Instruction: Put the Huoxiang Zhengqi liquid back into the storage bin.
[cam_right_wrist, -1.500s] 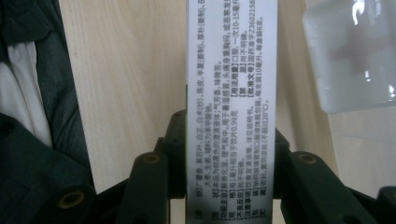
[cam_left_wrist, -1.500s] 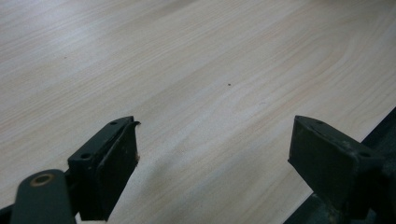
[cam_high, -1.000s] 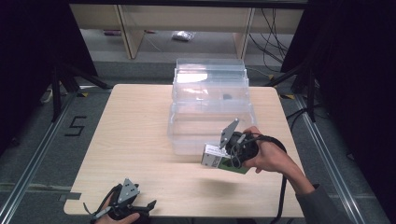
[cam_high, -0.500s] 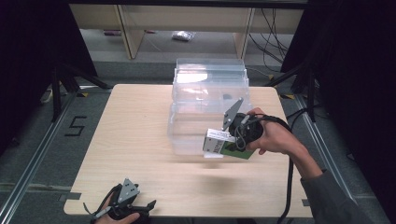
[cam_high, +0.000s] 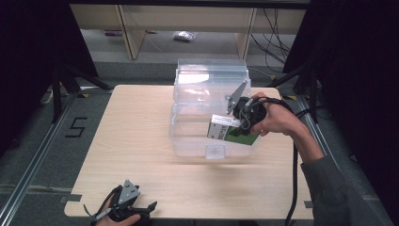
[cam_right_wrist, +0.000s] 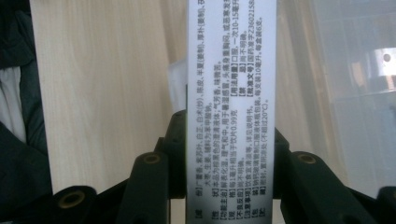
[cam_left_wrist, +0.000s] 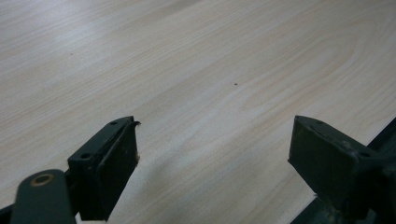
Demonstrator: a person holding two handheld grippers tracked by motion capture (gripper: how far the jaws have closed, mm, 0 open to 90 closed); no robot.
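Right gripper [cam_high: 241, 123] pinches the box [cam_high: 231, 132] over the bin [cam_high: 188, 141] near the table's right edge; left gripper [cam_left_wrist: 215, 163] spread, idle; next: lower inside, release.

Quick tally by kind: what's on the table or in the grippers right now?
Clear plastic bins: 1
Printed boxes, clamped in the right gripper: 1
Grippers, counting the open left gripper at the table edge: 2
Total: 4
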